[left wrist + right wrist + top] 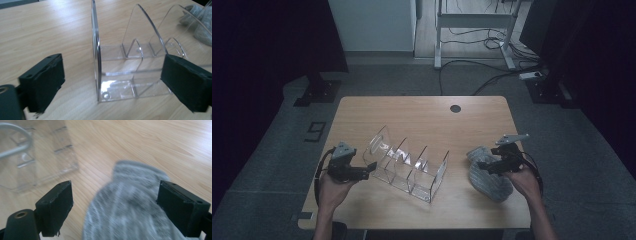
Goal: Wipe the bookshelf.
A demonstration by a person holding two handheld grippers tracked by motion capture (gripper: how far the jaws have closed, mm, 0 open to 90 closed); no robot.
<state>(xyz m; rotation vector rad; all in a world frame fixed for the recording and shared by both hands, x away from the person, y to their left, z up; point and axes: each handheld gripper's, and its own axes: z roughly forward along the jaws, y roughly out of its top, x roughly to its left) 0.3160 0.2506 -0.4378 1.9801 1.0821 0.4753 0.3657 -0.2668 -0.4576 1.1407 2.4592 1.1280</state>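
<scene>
A clear acrylic organizer (409,162) with several upright dividers lies slantwise on the wooden table (412,112). My left gripper (371,166) is level at its left end. Seen from the left gripper view, the jaws of my left gripper (112,82) stand wide apart, and the organizer's end wall (96,50) rises between them untouched. A grey sock (489,182) lies at the right, with my right gripper (482,165) just above its left part. In the right gripper view my right gripper (115,207) is open over the blurred sock (130,195). The organizer (37,157) is at upper left.
A round cable hole (455,108) sits near the table's far edge. Beyond the table stand a white desk frame (472,30) and loose cables (492,75) on the grey floor. Dark curtains flank both sides. The sock (202,25) is past the organizer.
</scene>
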